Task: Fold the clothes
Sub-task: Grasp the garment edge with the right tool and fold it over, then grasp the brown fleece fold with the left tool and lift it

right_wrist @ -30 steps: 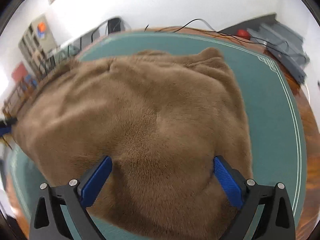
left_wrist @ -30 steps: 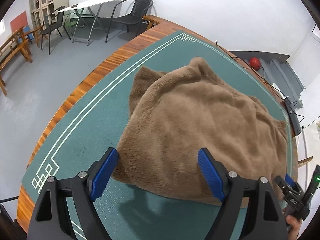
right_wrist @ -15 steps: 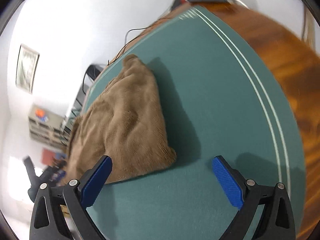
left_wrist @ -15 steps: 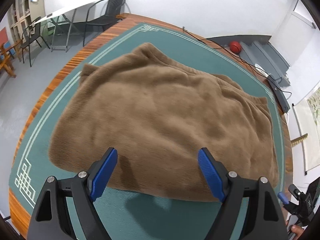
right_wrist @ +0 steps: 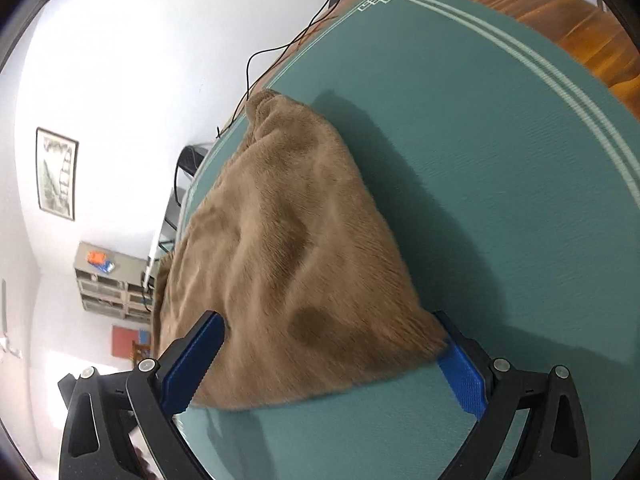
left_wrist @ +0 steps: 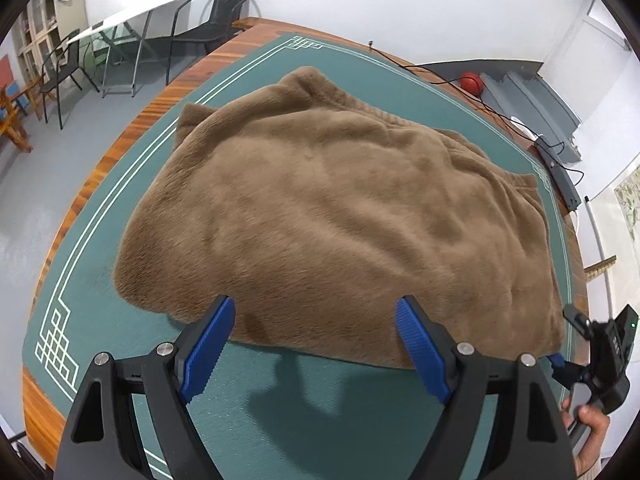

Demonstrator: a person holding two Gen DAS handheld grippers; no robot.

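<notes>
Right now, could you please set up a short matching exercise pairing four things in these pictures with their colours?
Things:
1. fleece garment
2. table mat
3. ball by the far wall
4. pads of the left gripper

Colours:
A. blue
B. red
C. brown
D. green with pale border lines

Pairs: 1-C, 2-D, 3-B, 4-A

The left gripper and the right gripper are both open, each at a near edge of the garment.
</notes>
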